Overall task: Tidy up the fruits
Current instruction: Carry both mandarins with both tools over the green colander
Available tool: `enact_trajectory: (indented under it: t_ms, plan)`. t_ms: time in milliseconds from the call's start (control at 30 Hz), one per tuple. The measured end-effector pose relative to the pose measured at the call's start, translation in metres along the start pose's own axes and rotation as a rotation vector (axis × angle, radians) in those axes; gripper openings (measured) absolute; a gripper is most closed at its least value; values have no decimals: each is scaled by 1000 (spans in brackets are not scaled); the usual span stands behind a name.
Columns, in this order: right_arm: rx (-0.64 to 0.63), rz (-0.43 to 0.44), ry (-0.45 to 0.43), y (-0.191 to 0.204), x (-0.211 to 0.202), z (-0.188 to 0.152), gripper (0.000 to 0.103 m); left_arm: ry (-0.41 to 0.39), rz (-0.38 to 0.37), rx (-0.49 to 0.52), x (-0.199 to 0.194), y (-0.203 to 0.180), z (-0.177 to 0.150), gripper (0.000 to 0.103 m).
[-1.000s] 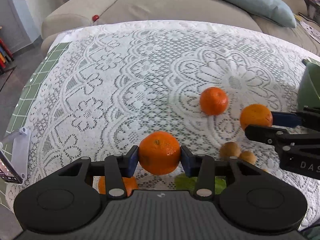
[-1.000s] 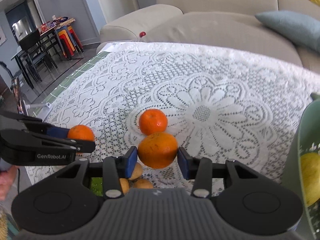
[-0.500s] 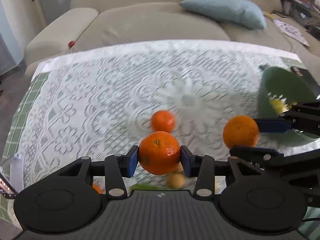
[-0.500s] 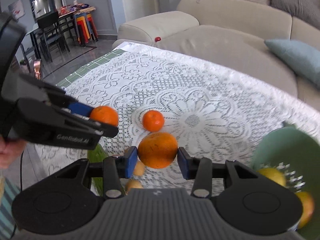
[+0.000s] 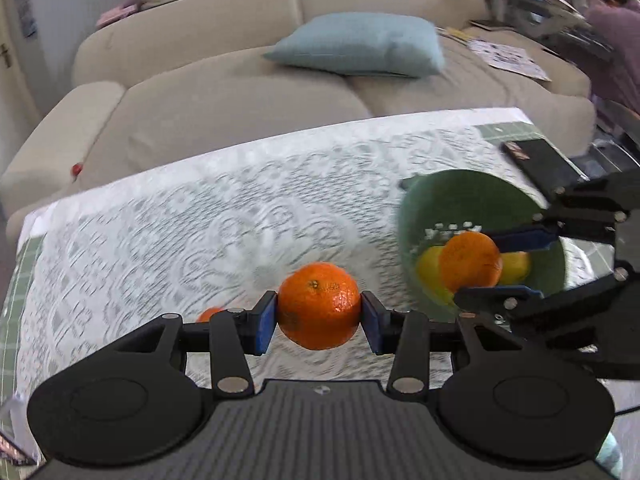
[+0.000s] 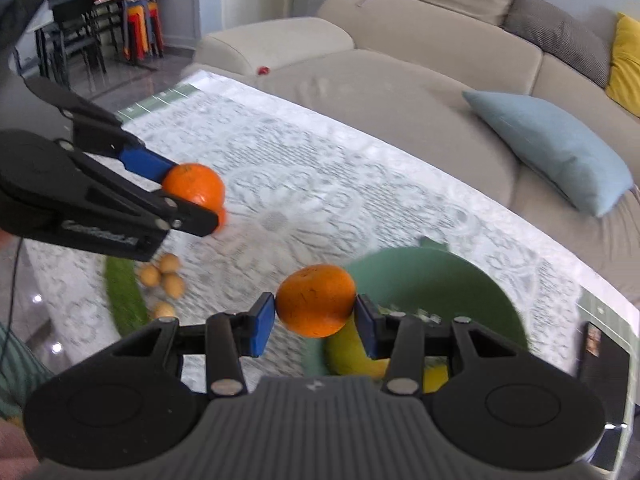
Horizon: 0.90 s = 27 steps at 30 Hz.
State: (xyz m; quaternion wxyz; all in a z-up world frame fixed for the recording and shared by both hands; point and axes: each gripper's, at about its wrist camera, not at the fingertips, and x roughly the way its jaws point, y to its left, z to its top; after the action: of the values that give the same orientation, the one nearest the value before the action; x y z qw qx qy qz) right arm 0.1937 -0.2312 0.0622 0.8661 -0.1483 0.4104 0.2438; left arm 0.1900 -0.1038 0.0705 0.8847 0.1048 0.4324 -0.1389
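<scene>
My left gripper (image 5: 319,312) is shut on an orange (image 5: 319,306), held in the air above the lace-covered table (image 5: 160,232). Seen from the right wrist, that gripper (image 6: 188,196) and its orange (image 6: 194,190) hang at the left. My right gripper (image 6: 316,314) is shut on a second orange (image 6: 316,300); from the left wrist this orange (image 5: 470,262) hangs over the green bowl (image 5: 480,192). Yellow fruit (image 5: 430,270) lies inside the bowl (image 6: 460,276). A third orange (image 5: 210,314) rests on the cloth, mostly hidden behind my left fingers.
Several small brown fruits (image 6: 166,276) and a green object (image 6: 124,292) lie near the table's front left. A black flat device (image 5: 536,160) sits beyond the bowl. A beige sofa (image 5: 240,92) with a blue cushion (image 5: 360,44) runs behind the table; a person (image 5: 616,40) is at far right.
Both grippers have risen and swung to the right with their oranges. The green bowl has come into full view, and the right gripper's orange now hangs over it.
</scene>
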Motion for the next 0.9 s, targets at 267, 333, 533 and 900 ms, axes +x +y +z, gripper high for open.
enact_trajectory:
  t_ms: [267, 333, 533, 900]
  plan:
    - [6, -14, 120, -38, 3, -18, 41, 43, -101, 99, 21, -48, 24, 50]
    - [14, -15, 144, -45, 4, -22, 41, 53, -121, 119, 28, -59, 28, 50]
    - [21, -42, 157, -64, 11, -28, 41, 86, -157, 153, 55, -80, 39, 49]
    - [-32, -72, 186, -87, 51, -19, 41, 164, -145, 201, 98, -92, 58, 49]
